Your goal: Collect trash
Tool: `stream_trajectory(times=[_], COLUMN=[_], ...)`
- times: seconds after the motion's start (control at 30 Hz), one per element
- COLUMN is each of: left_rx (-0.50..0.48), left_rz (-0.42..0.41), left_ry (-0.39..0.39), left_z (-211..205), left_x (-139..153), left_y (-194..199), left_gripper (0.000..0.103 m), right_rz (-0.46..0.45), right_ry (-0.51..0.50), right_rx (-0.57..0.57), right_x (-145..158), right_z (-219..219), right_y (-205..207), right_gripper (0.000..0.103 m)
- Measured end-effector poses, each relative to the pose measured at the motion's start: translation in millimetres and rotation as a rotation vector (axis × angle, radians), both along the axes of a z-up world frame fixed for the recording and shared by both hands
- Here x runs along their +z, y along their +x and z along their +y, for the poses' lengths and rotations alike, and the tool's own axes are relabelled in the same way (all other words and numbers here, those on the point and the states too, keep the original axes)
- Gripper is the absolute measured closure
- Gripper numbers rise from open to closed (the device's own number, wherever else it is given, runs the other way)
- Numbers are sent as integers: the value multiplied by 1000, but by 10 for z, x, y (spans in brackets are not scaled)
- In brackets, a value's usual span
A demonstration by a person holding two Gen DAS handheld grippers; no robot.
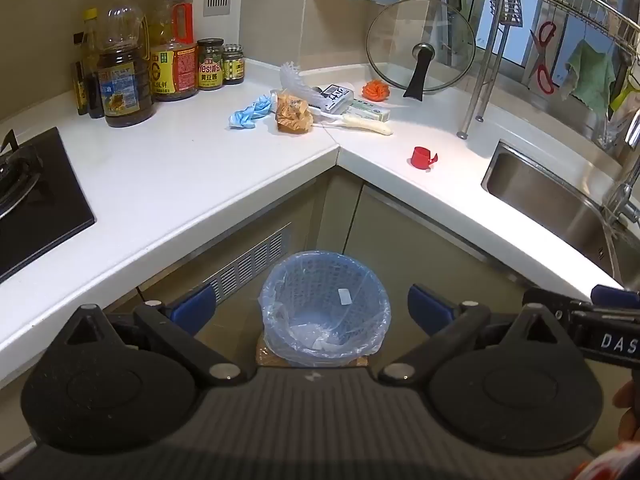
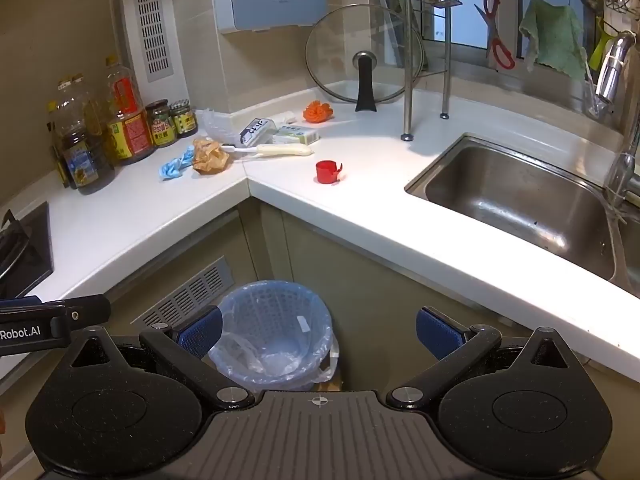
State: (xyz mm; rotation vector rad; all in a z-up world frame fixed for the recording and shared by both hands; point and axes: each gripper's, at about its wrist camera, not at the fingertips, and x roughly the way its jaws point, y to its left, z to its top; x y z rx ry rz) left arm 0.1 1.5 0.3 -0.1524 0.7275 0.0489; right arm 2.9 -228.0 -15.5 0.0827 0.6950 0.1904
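Trash waits on a white corner countertop [image 1: 192, 168] as two hand-held grippers hang side by side above the floor, both spread wide and holding nothing. Between the blue pads of the left gripper [image 1: 312, 312] sits a blue basket bin [image 1: 326, 304] lined with a clear bag, placed in the inner angle of the counter, seemingly so that it is within reach of both runs. The right gripper [image 2: 318, 332] sees the same bin just inside its left finger, with its right finger over the cabinet front. Well beyond the fingertips of both tools lies the likely litter: a crumpled blue glove [image 1: 250, 112], touching or just beside a wadded brown wrapper [image 1: 293, 114], and, apart from these and nearer the sink [image 2: 516, 196], a red cap [image 2: 328, 172] lying on its side. An orange scrap [image 2: 318, 111] rests farther back near a glass lid [image 2: 362, 54] propped against the wall. A white brush [image 1: 320, 98] and small boxes beside the wrapper look like kitchen goods rather than refuse. By appearances collection has hardly begun; the bin holds only a little clear plastic.
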Motion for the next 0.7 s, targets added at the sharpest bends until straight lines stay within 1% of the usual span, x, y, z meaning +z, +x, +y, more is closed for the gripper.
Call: stream_trajectory(times=[0.1,0.13,0.17,0.3,0.33,0.7], left_rx=[10,11,10,7,5,8], left_rz=[-12,10,-30,-25,-16,-15], left_ry=[-15,-5,-4,-9,-12,-22], left_z=[20,16,1,-9,20,45], left_x=[9,52,67,54,49,-16], left_y=[2,61,-19,-43,7,11], left_gripper=[2,2,2,3,3,4], right_rz=[-3,-1,-1,-3,-3,-4], right_ry=[-7,-8,-8,-6,-5,-5], right_rx=[-2,-2,-2,-2,-1,-1], right_x=[9,11,13,17,16,19], right_z=[3,3,3,9,12,11], right_y=[1,5,9,9,4,42], right_gripper=[1,1,1,1,1,1])
